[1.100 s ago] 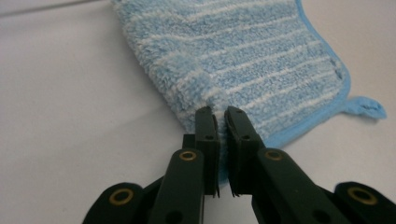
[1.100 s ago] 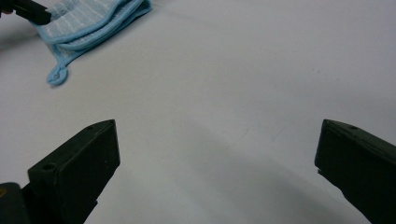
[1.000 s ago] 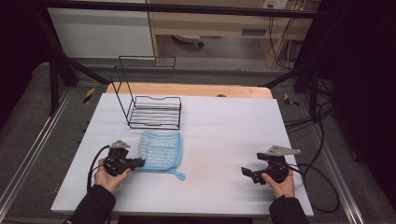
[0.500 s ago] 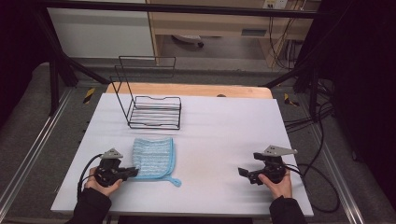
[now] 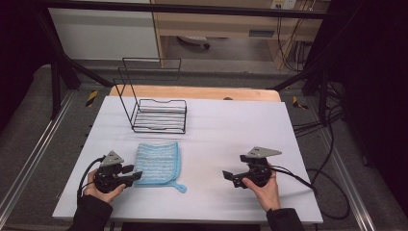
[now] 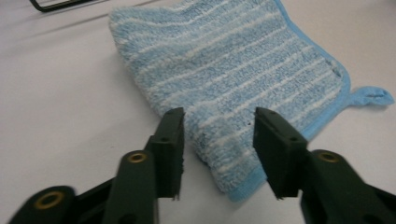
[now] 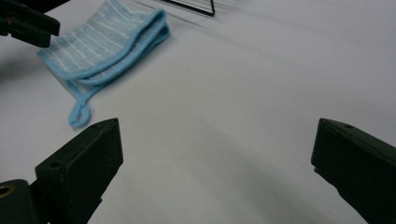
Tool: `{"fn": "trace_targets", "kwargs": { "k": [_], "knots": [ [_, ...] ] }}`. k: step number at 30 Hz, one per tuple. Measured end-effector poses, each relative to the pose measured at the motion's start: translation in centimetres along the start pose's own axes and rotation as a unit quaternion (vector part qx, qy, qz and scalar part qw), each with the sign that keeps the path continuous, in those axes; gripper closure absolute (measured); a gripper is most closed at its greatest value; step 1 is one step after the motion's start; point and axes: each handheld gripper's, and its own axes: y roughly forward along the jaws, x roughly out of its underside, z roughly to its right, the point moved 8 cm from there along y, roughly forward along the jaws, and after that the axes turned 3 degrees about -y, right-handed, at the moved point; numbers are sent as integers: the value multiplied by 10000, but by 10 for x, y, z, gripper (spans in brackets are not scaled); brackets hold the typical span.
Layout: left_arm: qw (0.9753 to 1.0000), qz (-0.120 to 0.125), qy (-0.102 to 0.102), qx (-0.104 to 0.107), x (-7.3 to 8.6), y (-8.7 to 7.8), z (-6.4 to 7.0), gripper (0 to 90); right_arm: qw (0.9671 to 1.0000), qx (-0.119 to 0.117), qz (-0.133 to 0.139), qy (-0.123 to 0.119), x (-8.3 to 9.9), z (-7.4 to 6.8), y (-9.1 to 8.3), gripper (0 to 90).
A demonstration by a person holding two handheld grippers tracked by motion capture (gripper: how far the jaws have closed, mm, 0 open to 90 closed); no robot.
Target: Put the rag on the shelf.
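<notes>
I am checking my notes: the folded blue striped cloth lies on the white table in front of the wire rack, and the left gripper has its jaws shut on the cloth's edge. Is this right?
Not quite. The left gripper is open: the left gripper view shows its jaws apart over the cloth. The rest stands.

No readable text, label or number shows anywhere.

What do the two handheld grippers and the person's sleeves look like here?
Both the left gripper and the right gripper are black, each topped by a grey three-cornered plate and trailing a black cable. Their two jaws are flat black blocks with brass-coloured rivets at the joints. The person wears dark sleeves.
</notes>
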Motion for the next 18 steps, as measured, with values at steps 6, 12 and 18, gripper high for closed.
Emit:
{"fn": "trace_targets", "kwargs": {
  "k": [6,12,18],
  "knots": [
    [9999,75,-123,-79,-2,-2,-9,352,9999,-115,-79,-89,-14,-28,22,36],
    [9998,62,-201,-38,-1,0,-13,181,9991,-321,-181,-189,-35,-63,60,45],
    [9996,103,-276,-31,-1,1,-18,100,9981,-396,-363,-310,-43,-84,90,79]
  ]
}}
